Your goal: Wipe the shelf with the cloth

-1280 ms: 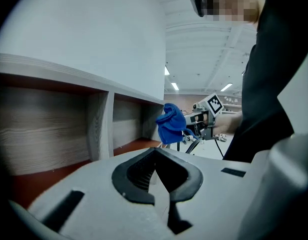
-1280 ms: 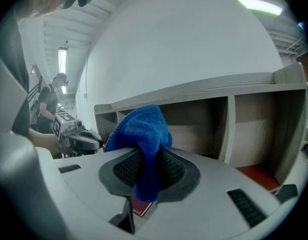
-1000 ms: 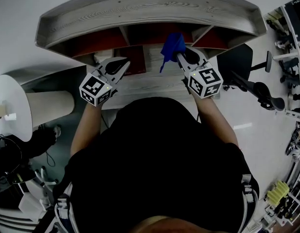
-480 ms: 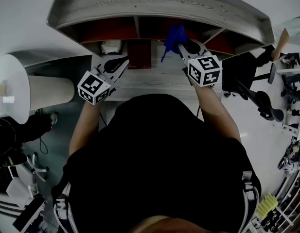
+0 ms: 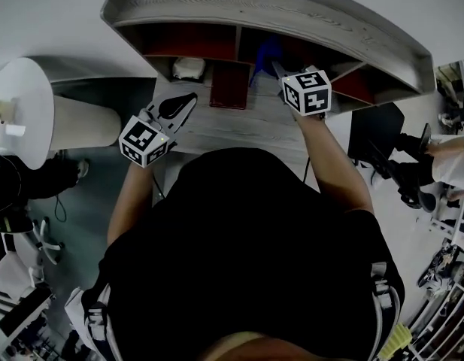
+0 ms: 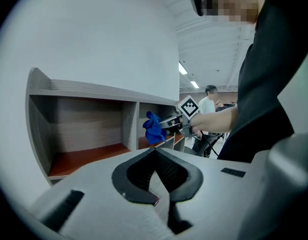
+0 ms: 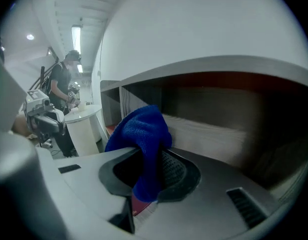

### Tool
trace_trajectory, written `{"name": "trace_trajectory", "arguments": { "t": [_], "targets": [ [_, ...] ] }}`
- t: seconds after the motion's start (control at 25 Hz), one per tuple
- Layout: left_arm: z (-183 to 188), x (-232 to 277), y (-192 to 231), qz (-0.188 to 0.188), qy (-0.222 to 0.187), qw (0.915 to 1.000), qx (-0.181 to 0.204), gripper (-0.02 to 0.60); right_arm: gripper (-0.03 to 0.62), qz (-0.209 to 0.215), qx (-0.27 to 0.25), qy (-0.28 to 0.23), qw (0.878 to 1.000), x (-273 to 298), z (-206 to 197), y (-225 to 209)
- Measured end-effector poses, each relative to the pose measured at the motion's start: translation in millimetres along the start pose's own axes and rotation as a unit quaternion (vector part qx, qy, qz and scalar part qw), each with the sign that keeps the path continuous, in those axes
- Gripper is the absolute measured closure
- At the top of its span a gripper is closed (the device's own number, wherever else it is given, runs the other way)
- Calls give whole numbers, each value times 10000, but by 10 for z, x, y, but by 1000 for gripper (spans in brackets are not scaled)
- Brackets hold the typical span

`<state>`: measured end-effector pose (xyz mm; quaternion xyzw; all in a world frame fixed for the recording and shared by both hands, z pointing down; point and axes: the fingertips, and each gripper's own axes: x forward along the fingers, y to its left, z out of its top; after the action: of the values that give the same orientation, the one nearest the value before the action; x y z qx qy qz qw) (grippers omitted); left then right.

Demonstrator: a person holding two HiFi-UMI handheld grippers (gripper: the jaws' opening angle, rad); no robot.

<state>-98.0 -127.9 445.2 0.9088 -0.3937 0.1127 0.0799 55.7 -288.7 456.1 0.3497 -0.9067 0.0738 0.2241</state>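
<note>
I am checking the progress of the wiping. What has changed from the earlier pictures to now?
The right claw, shut on the blue cloth, has moved forward and carried the cloth to the mouth of a middle compartment of the shelf. The left claw stayed shut and empty, back from the shelf. Nothing was let go.

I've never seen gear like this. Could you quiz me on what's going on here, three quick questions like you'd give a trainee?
1. Multiple choice: what holds the blue cloth?
A) the left gripper
B) the right gripper
C) nothing, it lies loose
2. True or false: the left gripper's jaws stand wide apart around a cup.
3. Short answer: what colour are the compartment floors of the shelf?

Key
1. B: its jaws are closed on the cloth.
2. False: the jaws are together, with nothing between them.
3. Reddish-brown.
</note>
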Motion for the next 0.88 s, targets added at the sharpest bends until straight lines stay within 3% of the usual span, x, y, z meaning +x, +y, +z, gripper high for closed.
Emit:
{"name": "trace_trajectory", "arguments": {
  "t": [0.44,0.88],
  "targets": [
    [-140,-347,160,356,39,9992,-178,565,523,54,-684,610,9958,673,-46,164],
    [-226,-540,338,526,71,9982,-267,565,523,-47,-788,1172,9900,1104,-234,8]
  ]
}}
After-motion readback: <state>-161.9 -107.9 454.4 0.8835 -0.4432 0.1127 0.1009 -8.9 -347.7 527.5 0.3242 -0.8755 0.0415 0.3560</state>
